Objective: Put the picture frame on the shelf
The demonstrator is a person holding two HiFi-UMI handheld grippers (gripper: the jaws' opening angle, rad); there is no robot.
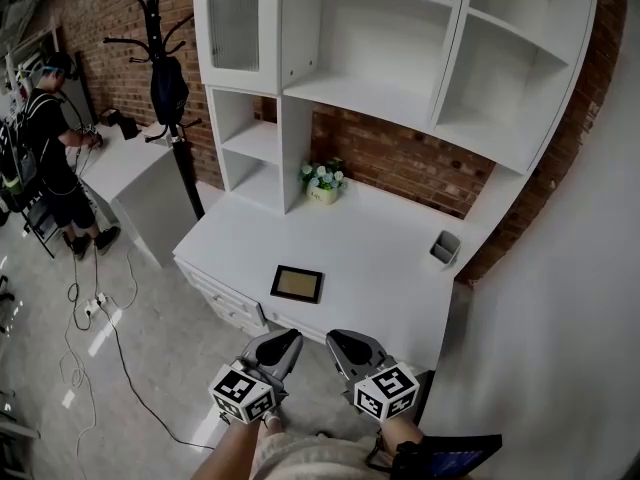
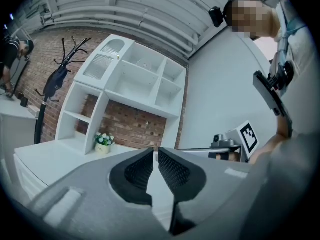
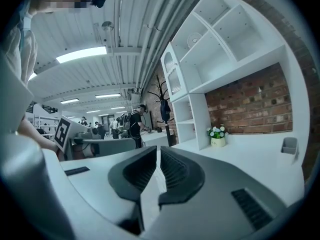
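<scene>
A dark picture frame (image 1: 297,283) lies flat near the front edge of the white desk (image 1: 390,268). Above the desk rises a white shelf unit (image 1: 400,58) with open compartments. My left gripper (image 1: 290,342) and right gripper (image 1: 335,342) hang side by side in front of the desk, below the frame and apart from it. Both are shut with nothing between the jaws. In the left gripper view the left gripper (image 2: 155,153) points toward the shelf unit (image 2: 131,79). The right gripper (image 3: 158,150) points along the desk (image 3: 255,156); the frame is hidden in both gripper views.
A small pot of white flowers (image 1: 323,182) stands at the back of the desk, and a grey cup (image 1: 444,247) at its right end. A black coat stand (image 1: 165,78) and a second white table (image 1: 125,168) are at the left, where a person (image 1: 55,153) stands. Cables (image 1: 100,318) run over the floor.
</scene>
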